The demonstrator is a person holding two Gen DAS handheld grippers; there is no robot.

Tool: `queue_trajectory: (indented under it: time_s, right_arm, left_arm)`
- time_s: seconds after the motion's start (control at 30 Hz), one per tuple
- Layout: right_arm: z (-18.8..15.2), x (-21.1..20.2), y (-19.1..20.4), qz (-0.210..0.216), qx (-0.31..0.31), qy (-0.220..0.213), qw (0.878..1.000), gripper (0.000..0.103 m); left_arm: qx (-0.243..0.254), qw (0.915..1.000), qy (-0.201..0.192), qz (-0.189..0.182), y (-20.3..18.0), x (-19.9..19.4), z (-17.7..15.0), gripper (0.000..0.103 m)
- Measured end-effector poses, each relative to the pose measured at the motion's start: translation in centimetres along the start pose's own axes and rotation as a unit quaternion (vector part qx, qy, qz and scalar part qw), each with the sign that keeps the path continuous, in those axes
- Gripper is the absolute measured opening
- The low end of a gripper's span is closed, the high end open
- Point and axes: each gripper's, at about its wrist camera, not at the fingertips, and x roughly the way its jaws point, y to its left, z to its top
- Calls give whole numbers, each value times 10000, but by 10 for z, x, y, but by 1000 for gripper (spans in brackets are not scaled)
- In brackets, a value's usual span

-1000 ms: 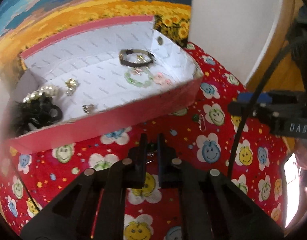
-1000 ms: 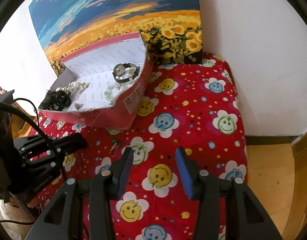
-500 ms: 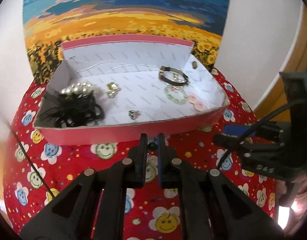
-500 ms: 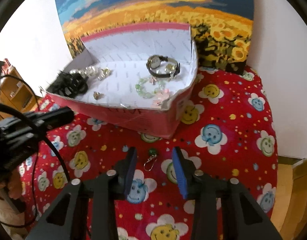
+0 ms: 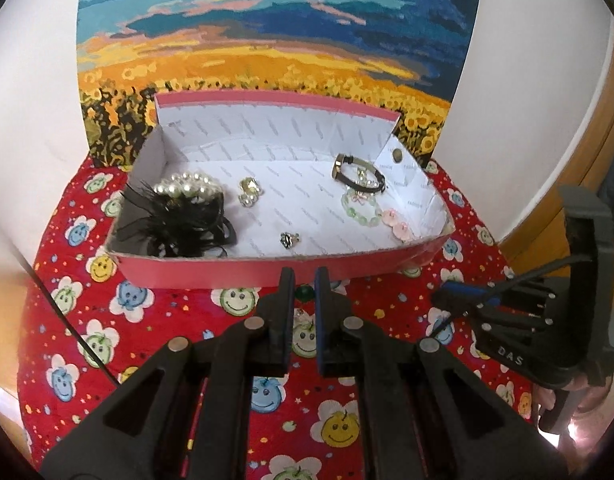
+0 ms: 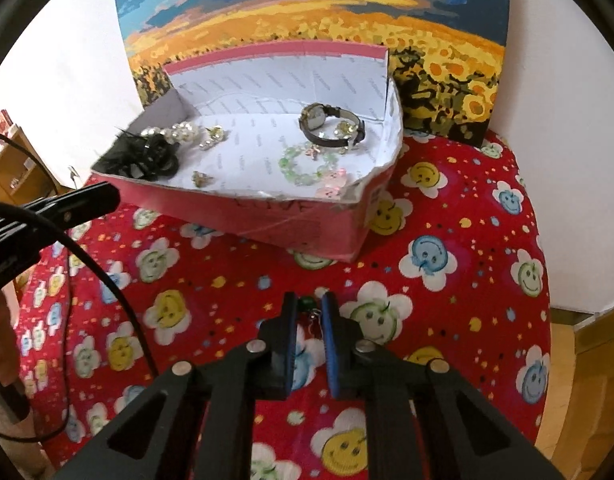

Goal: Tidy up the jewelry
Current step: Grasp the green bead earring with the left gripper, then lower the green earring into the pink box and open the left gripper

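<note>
Earring (image 6: 307, 305): a green bead with a metal hook, seen lying on the red cloth (image 6: 447, 216) in front of the pink box (image 6: 307, 220).
Right gripper (image 6: 309, 322): fingers set narrowly apart around the earring, not yet clamped.
Left gripper (image 5: 304, 294): fingers nearly together; whether anything is pinched cannot be told.
Advice: the bead should be centred between the pads and squeezed gently, then lifted clear of the box wall.

Black plastic left tool (image 5: 304, 280) and right tool (image 6: 309, 306), blue-lined fingers (image 6: 330, 344), silver round screws (image 5: 254, 323) on linkages; black cable (image 6: 107, 280); white "DAS" lettering (image 5: 510, 356).
</note>
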Motion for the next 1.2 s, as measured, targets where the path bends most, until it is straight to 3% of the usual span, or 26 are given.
queue_trajectory:
  time_s: [0.23,0.57,0.8,1.07,1.1,1.2]
  right_arm:
    - [3,-32,6,96,-10,-321,9994,14]
    - [48,-39,12,61,17,-783,9969,14]
    - [72,-8,0,76,119,-616,9980,14]
    - [77,20,-5,207,226,-365,9989,14]
    - [77,21,-6,290,276,-321,9987,15]
    - [75,16,-6,437,357,-348,9978,17]
  left_arm:
    - [59,9999,-154,29,6,-7,17,1]
    - [193,9994,-169,239,13,20,40,1]
    - [146,9995,117,250,23,53,43,1]
    - [87,9989,408,205,26,69,39,3]
    - [71,9989,414,198,26,69,39,4]
    - [-8,9989,407,231,26,65,40,33]
